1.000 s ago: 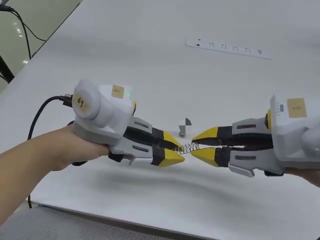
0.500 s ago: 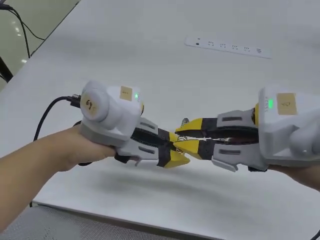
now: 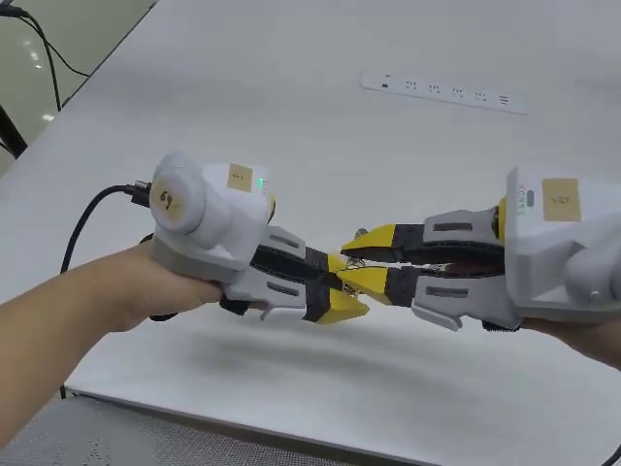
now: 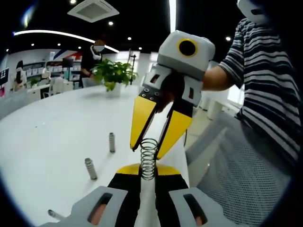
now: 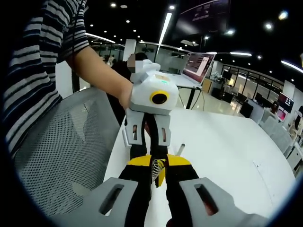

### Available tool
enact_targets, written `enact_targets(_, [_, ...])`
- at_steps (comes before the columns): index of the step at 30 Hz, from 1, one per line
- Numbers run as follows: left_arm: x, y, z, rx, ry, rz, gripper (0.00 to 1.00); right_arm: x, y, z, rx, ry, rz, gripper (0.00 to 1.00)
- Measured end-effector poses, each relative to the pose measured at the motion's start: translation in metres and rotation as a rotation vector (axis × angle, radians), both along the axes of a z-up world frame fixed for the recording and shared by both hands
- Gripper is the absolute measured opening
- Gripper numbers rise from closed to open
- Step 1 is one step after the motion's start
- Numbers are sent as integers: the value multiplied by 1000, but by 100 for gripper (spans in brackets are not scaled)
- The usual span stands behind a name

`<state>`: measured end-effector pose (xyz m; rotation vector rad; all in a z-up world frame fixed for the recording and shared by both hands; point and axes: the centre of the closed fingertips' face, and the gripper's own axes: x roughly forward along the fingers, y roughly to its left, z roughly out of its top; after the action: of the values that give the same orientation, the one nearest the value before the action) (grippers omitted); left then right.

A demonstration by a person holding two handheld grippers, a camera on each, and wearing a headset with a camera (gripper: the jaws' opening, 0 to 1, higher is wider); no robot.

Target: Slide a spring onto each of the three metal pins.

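In the head view the spring [image 3: 355,260] is mostly hidden between yellow jaw tips, and a pin [image 3: 361,234] just behind the spring is largely covered. In the left gripper view the spring's lower end vanishes inside the left gripper [image 4: 148,171]. Whether the right gripper [image 4: 148,152] presses the spring or merely flanks it cannot be told.

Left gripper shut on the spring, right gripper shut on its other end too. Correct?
No. The left gripper is shut on the spring, but the right gripper is open, jaws spread either side of its other end. The left gripper view shows it.
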<state>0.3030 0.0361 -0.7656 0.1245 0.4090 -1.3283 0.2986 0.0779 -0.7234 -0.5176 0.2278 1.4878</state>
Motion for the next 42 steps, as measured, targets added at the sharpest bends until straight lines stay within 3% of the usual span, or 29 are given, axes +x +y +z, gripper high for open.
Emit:
enact_targets(22, [2,2,2,1,-10,9,2,2,3,2,10,29,-19,8])
enact_targets(33, [2,10,4,2,6,38,3,-1,10,3,11,12,10,7])
enact_targets(42, [8,20,8,-5,16,89,12,2,14,3,4,4,13,7])
